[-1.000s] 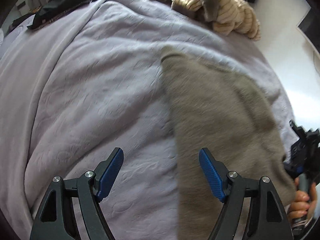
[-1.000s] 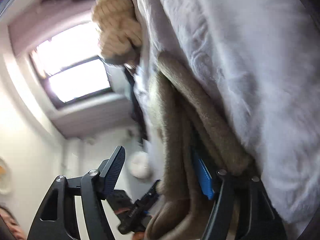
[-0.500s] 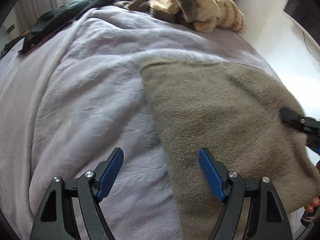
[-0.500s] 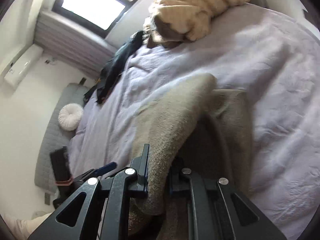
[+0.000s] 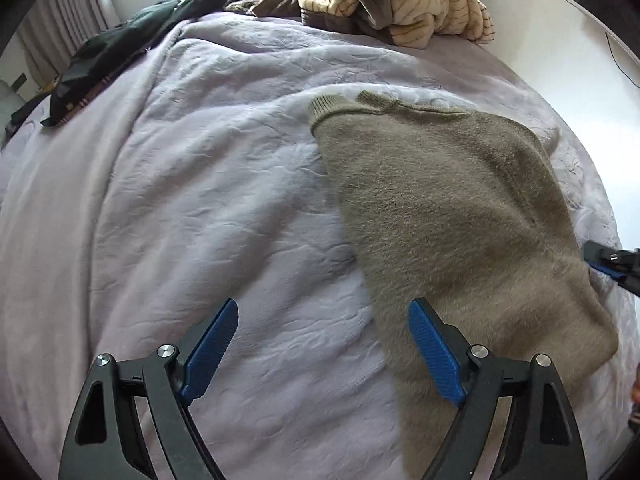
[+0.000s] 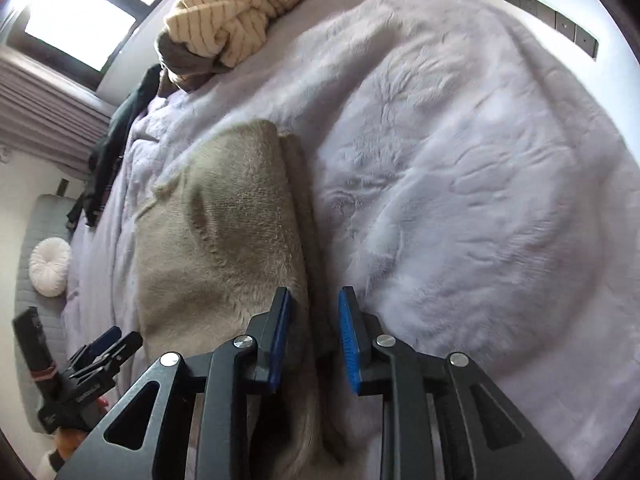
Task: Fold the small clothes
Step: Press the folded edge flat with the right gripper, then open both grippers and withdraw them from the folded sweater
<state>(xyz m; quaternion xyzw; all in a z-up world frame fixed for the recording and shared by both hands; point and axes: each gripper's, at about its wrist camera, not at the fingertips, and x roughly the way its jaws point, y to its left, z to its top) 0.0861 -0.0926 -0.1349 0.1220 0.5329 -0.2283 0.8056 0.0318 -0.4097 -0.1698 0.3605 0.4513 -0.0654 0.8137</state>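
A fuzzy grey-brown sweater [image 5: 448, 216] lies folded on the lilac bedspread [image 5: 200, 200]; it also shows in the right wrist view [image 6: 224, 232]. My left gripper [image 5: 324, 344] is open and empty, hovering over the sweater's near left edge. My right gripper [image 6: 314, 336] is open by a narrow gap, straddling the sweater's folded right edge without gripping it. The right gripper's tip shows at the right of the left wrist view [image 5: 612, 264]. The left gripper shows at the lower left of the right wrist view [image 6: 100, 352].
A pile of cream striped and brown clothes [image 5: 392, 4] lies at the far end of the bed. Dark garments [image 5: 120, 52] lie at the far left. A white round cushion [image 6: 50, 266] rests on a grey bench beside the bed.
My right gripper laid the sweater's flap over onto the bed and opened, letting go of it. The sweater now lies flatter. The left gripper drew back a little, still open.
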